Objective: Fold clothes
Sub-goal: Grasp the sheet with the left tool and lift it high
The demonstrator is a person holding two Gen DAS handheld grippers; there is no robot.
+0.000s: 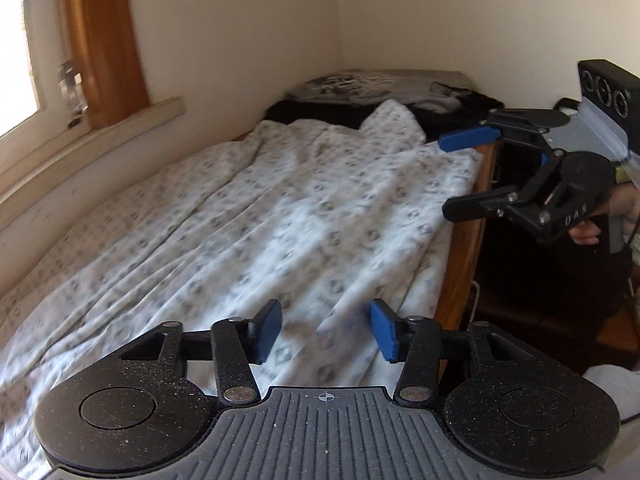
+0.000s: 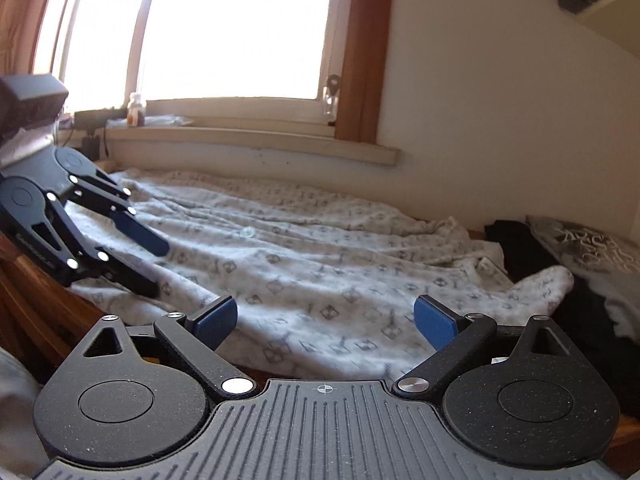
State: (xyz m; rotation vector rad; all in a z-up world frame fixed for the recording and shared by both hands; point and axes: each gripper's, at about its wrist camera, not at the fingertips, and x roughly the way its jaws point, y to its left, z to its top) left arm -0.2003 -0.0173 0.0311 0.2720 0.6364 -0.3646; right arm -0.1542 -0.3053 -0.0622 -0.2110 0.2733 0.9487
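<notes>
A white garment with a grey print (image 1: pixel 256 216) lies spread and wrinkled on a wooden surface; it also shows in the right wrist view (image 2: pixel 320 264). My left gripper (image 1: pixel 325 330) is open and empty, just above the garment's near end; it also shows in the right wrist view (image 2: pixel 158 270). My right gripper (image 2: pixel 325 322) is open and empty above the garment's near edge. In the left wrist view it (image 1: pixel 450 176) hovers at the garment's right edge.
A pile of black and grey clothes (image 1: pixel 384 96) lies past the garment's far end, also in the right wrist view (image 2: pixel 580 256). A window sill (image 2: pixel 248 138) with a jar (image 2: pixel 137 109) runs along the wall. The wooden edge (image 1: pixel 460 256) drops to a dark floor.
</notes>
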